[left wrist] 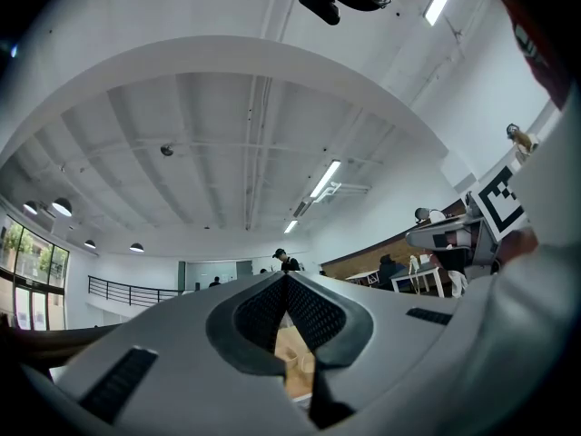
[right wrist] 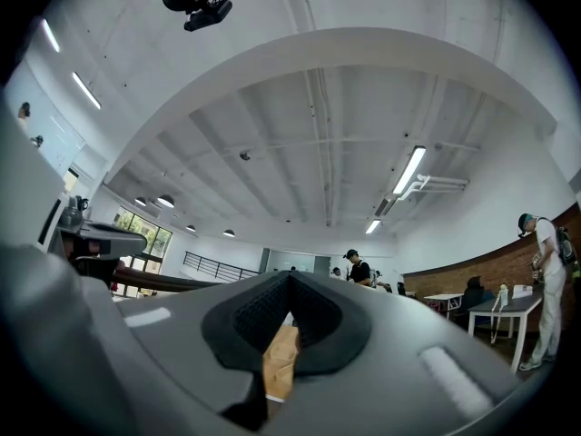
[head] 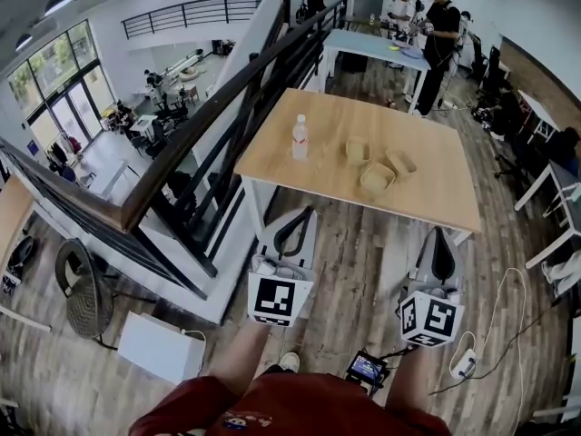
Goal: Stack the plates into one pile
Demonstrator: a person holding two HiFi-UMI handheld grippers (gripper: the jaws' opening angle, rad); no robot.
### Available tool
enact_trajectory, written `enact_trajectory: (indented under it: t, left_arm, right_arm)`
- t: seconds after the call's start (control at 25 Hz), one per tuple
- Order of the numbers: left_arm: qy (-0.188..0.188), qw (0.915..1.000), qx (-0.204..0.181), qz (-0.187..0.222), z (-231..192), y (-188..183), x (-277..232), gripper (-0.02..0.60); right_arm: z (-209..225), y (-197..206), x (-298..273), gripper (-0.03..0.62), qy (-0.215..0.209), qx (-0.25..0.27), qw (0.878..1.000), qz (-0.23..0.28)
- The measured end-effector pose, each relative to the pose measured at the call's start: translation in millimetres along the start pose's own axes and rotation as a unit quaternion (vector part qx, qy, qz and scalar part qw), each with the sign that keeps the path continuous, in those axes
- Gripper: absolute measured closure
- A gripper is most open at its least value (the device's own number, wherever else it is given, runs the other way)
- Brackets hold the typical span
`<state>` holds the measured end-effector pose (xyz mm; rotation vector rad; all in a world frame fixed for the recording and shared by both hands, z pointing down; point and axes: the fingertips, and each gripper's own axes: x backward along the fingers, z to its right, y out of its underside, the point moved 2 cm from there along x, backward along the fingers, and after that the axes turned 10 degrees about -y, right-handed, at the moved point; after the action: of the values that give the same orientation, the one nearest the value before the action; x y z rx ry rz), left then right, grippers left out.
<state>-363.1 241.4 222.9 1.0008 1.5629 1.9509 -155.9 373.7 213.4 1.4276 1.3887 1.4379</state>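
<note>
Bottle (head: 300, 138) near plates (head: 377, 179), head view only

My grey, black-padded left tongs (head: 307, 211) and right tongs (head: 438, 232) each carry a black-and-white marker cube (head: 279, 298); my clothing (head: 300, 409) is red.

Clear water bottle (head: 300, 138) upright on wooden table (head: 436, 180), dark railing (head: 218, 107) at its left, people (head: 442, 34) beyond.
</note>
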Motion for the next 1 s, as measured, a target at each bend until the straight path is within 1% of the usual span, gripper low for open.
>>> enact_trajectory:
  t: [0.24,0.4,0.52,0.76,0.92,1.0]
  left_arm:
    - [0.001,0.9997,0.019,-0.017,-26,15,-16,0.575]
    - [0.006,0.9997,0.019,-0.016,-32,21,-28,0.575]
    - [0.008,0.9993,0.025,-0.026,-33,28,-41,0.575]
    - [0.009,0.9991,0.020,-0.036,-21,45,-86,0.575]
    - [0.018,0.9991,0.006,-0.037,4,55,-122,0.575]
    - [0.023,0.9990,0.005,-0.039,18,57,-140,0.575]
  right_arm:
    - [-9,11,-21,0.585,0.008,-0.016,1.000,-0.010]
    - [-9,18,-33,0.585,0.010,-0.013,1.000,-0.020]
    - [-5,26,-47,0.585,0.008,-0.015,1.000,-0.022]
    - [21,53,-82,0.585,0.002,-0.016,0.999,-0.031]
    - [45,71,-106,0.585,-0.008,-0.023,0.999,-0.036]
    - [61,76,-116,0.585,-0.009,-0.029,0.999,-0.033]
